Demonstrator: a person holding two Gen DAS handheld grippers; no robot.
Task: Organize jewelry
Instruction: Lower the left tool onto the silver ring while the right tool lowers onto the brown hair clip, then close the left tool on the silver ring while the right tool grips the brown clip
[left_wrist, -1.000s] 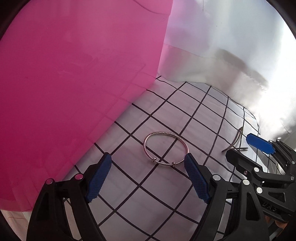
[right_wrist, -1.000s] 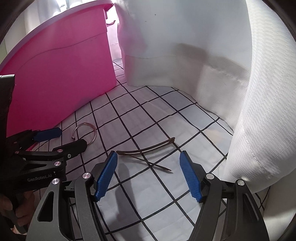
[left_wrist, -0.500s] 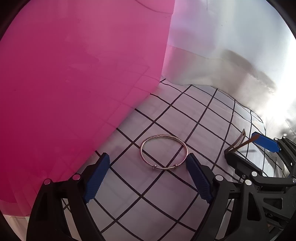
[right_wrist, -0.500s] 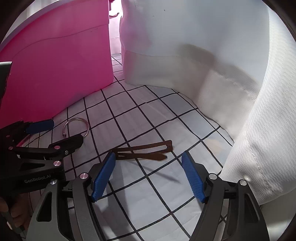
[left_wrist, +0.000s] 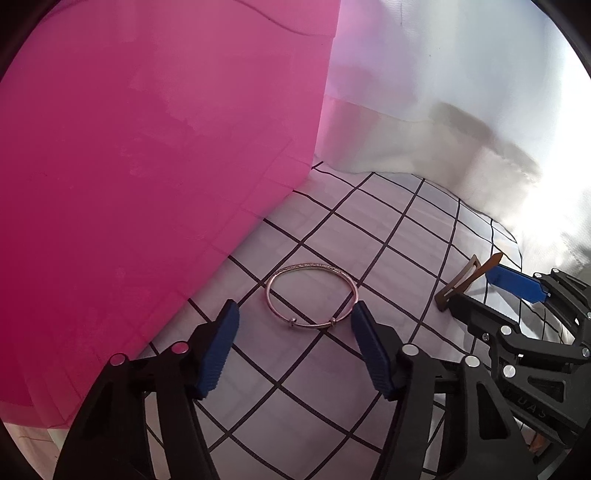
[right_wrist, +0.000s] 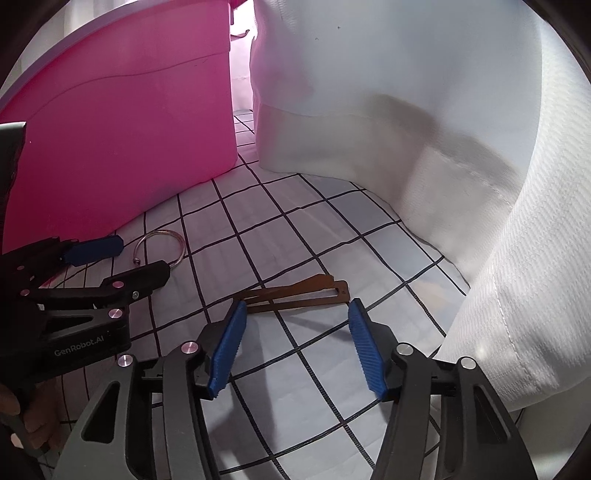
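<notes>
Bangle (left_wrist: 311, 294), thin and silvery, lies flat on the grid-patterned cloth (left_wrist: 373, 225) just beside the pink box (left_wrist: 147, 166). It looks light, stiff and slippery, with little height off the cloth, so I judge the best hold is across the ring, one pad on each outer edge, pressed low. The left claw (left_wrist: 293, 350) stands half open around the near part of the bangle; its right pad is at or very near the rim, its left pad well clear, so nothing is gripped yet. The brown hair clip (right_wrist: 295, 293), flat and springy-looking, lies further right on the cloth near the white fabric (right_wrist: 424, 129); the right claw (right_wrist: 295, 347) brackets its near edge, half open, holding nothing. Compared with a second ago, both claws have just been closing, each narrowing toward its piece, and both pieces lie closer between the pads.
</notes>
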